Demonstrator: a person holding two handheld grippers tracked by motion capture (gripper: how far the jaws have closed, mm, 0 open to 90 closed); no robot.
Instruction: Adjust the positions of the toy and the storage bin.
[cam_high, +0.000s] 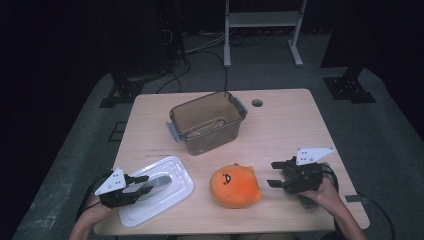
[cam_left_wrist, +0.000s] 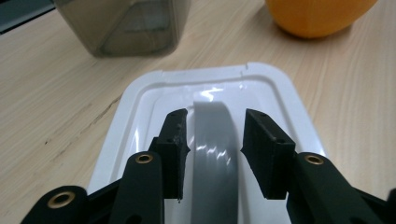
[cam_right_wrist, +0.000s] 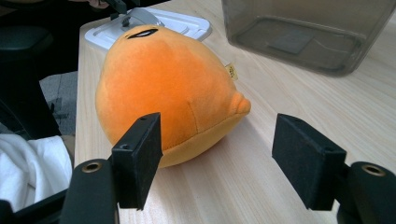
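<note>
**Lid set down, toy not in the bin yet**

Looks like early days. The lid (cam_high: 159, 187) lies flat at the table's (cam_high: 295, 120) near left corner, and the left gripper (cam_left_wrist: 214, 140) straddles its grey handle (cam_left_wrist: 212, 140), jaws slightly apart, not pinching. The right gripper (cam_right_wrist: 224, 158) hangs wide open just beside the orange plush (cam_high: 235, 186), nothing held. The bin (cam_high: 207, 121) sits open mid-table, so loading and closing are left, I'd guess. Pale wood tabletop, grey carpet, dark room, white rack behind.
</note>
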